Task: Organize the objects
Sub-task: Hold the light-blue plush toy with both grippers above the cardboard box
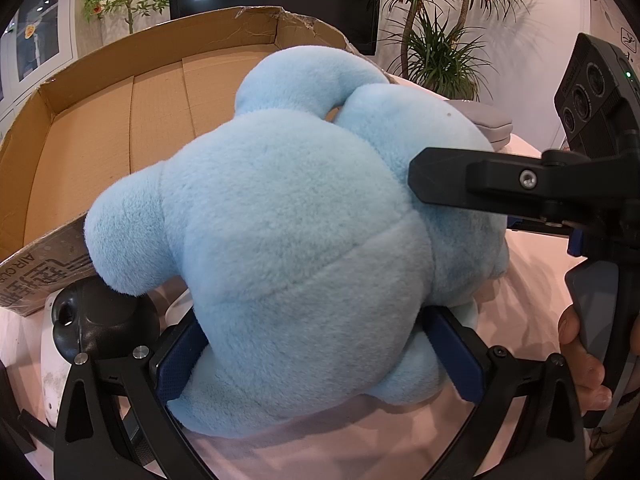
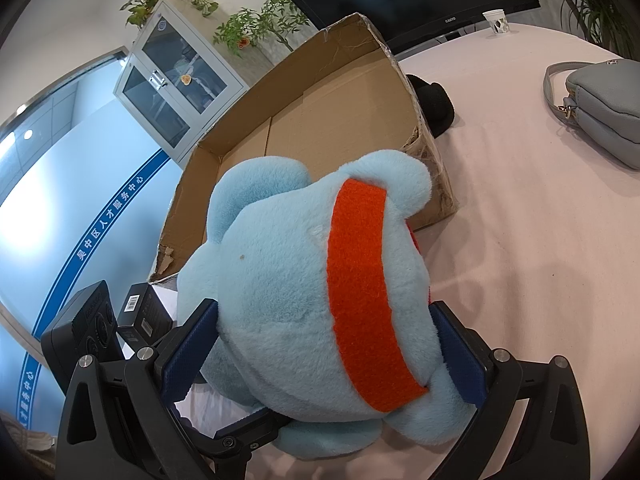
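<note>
Plush toy (image 1: 304, 240), pale blue and fluffy with an orange band (image 2: 364, 300) across it, sits low over the pink surface (image 2: 540, 280), just in front of the open cardboard box (image 1: 100, 120). Both grippers hold it at once. The left gripper (image 1: 316, 356) has its blue-padded fingers (image 1: 180, 360) pressed into the toy's lower body from either side, squeezing the fur. The right gripper (image 2: 324, 356) likewise has its fingers (image 2: 460, 352) clamped on the toy, one pad on each flank beside the orange band. In the left wrist view, one black finger of the right gripper (image 1: 440, 176) pushes into the toy's side, and a hand (image 1: 584, 360) grips that tool's handle. The box interior looks bare as far as can be seen, though the toy hides part of it. A grey bag (image 2: 600, 116) lies well apart on the surface, and a black rounded object (image 2: 434, 108) rests beside the box's far corner
</note>
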Demonstrator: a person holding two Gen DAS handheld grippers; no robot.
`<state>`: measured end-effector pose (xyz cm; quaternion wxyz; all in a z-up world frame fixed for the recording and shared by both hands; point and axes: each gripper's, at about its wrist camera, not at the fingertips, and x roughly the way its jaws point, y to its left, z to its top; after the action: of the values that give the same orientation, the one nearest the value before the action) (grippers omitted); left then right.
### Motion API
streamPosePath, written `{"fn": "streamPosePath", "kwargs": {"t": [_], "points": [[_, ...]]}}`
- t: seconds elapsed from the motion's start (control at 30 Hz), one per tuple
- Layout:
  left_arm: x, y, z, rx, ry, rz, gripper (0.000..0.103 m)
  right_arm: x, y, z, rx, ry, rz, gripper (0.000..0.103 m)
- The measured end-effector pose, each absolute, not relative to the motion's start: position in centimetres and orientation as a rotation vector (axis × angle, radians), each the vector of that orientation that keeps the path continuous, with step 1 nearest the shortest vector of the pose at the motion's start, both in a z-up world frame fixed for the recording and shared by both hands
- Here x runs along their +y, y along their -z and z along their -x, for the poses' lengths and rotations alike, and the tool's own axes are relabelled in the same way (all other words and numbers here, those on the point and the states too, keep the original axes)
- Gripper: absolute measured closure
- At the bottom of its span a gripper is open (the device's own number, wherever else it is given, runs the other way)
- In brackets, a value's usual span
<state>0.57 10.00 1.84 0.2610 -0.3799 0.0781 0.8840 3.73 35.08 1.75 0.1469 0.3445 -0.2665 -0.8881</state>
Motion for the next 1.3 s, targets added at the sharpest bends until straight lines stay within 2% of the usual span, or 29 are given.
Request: {"fn": "streamPosePath", "kwargs": {"t": [1.3], "points": [[10.13,-1.68,-0.64,0.213,-2.390,1.028,0.001,34.73,-1.75,-3.74,-0.753,2.565,-0.990,0.001]]}}
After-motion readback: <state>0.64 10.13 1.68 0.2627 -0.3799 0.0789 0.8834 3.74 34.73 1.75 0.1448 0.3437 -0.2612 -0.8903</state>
